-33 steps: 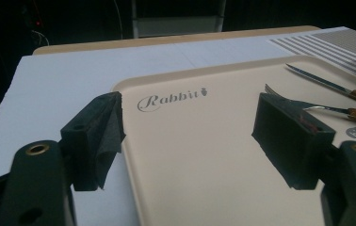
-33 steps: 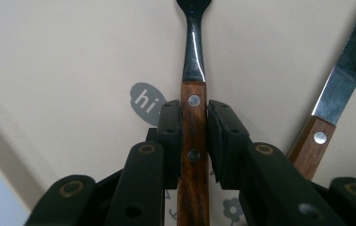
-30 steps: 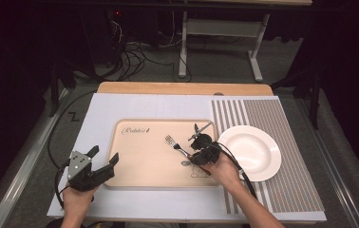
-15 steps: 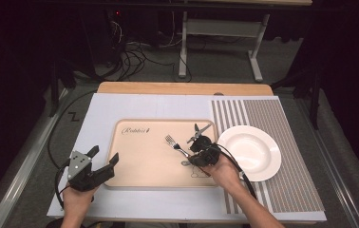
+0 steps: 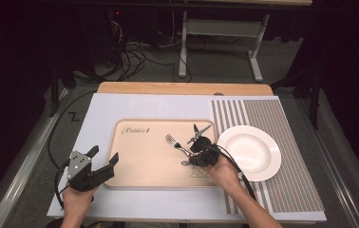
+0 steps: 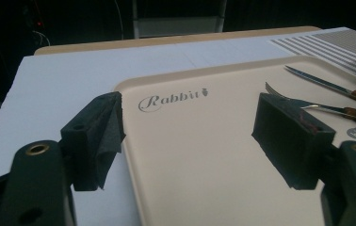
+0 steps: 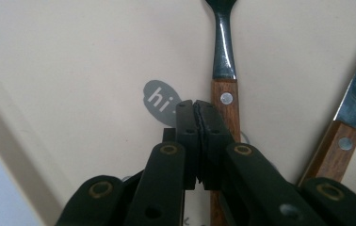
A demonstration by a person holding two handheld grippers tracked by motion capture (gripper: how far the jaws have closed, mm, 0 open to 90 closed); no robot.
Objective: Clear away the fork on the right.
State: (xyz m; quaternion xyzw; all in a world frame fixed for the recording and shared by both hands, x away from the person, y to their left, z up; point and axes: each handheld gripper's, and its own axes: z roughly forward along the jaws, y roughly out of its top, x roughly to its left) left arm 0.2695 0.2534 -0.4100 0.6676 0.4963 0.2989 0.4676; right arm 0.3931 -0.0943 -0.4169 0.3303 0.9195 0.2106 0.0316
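Observation:
A fork [image 5: 174, 143] with a wooden handle lies slantwise on the beige tray [image 5: 139, 166]. A wooden-handled knife [image 5: 200, 131] lies just to its right. My right gripper [image 5: 192, 156] points down at the tray beside the fork's handle. In the right gripper view its pads [image 7: 196, 110] are pressed together with nothing between them. There the fork handle [image 7: 224, 103] runs along their right side and the knife [image 7: 355, 108] lies farther right. My left gripper [image 5: 103, 156] hovers open at the tray's front left corner, its jaws wide apart [image 6: 199, 127] and empty.
A white plate [image 5: 249, 152] sits right of the tray on a striped mat [image 5: 287, 142]. A white sheet [image 5: 101, 109] covers the table under the tray. "Rabbit" is printed on the tray [image 6: 173, 99]; a grey "hi" bubble [image 7: 159, 101] lies by my right gripper's tips.

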